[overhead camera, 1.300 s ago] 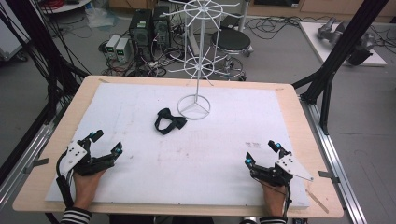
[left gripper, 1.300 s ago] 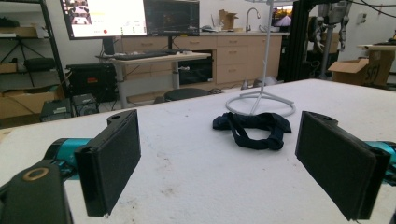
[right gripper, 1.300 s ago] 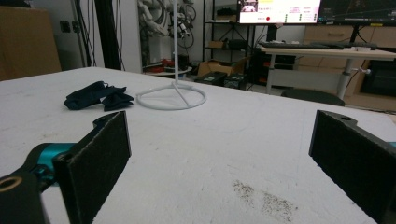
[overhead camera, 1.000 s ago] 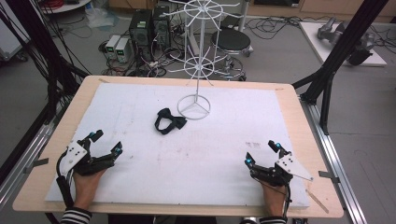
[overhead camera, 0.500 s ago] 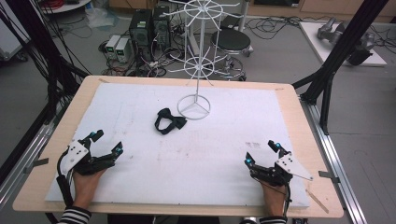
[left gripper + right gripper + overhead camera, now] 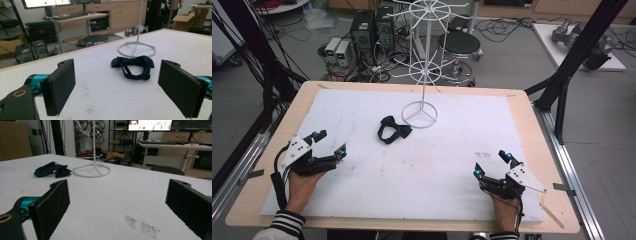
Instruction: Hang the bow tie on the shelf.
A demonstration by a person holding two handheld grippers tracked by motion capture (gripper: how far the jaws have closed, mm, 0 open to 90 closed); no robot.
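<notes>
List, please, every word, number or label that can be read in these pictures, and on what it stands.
None can be read.
The monitor in the right gripper view shows coloured marks, too blurred to read.
The screen in the left gripper view shows no legible text.
The bow tie and wire stand carry no visible label.

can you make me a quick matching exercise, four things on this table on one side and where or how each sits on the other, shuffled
Things:
1. bow tie
2. white wire display stand
3. left gripper
4. right gripper

Places or states:
A. open, near the table's right front edge
B. lying flat on the white mat, just left of the ring base
C. open, near the table's left front edge
D. upright at the middle back of the mat, hooks bare

Pairs: 1-B, 2-D, 3-C, 4-A
</notes>
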